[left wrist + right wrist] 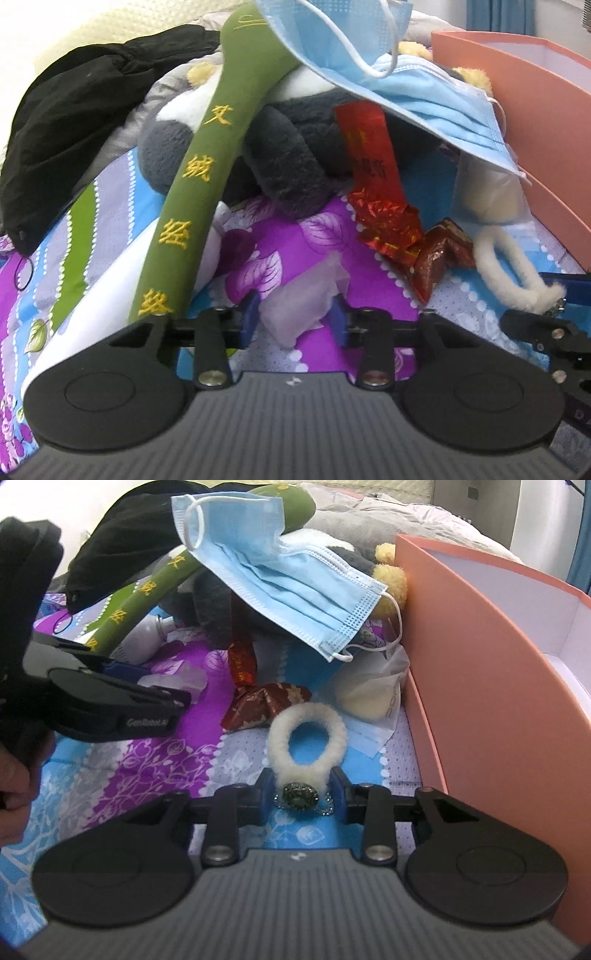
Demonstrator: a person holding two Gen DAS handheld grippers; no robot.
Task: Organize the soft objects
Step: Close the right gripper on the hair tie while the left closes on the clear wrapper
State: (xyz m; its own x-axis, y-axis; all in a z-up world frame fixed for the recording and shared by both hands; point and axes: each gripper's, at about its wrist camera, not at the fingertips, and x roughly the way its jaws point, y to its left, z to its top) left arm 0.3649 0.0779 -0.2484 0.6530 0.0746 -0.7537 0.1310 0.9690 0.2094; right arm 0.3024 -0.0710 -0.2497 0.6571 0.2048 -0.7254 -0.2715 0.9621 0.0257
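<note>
While the right hand-held gripper (303, 798) had its narrowed jaws pressed on the fluffy ring (301, 744) at its jewelled end, the ring's loop stretched ahead, beside the box (480, 672); the left hand-held gripper (294, 320) pinched a tissue (303, 295) on the bed (147, 771).

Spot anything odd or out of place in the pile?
Yes. Two foil snack packets lie among the soft things, not soft goods. A blue mask drapes askew over the plush, one end hanging loose beside the pink box.
</note>
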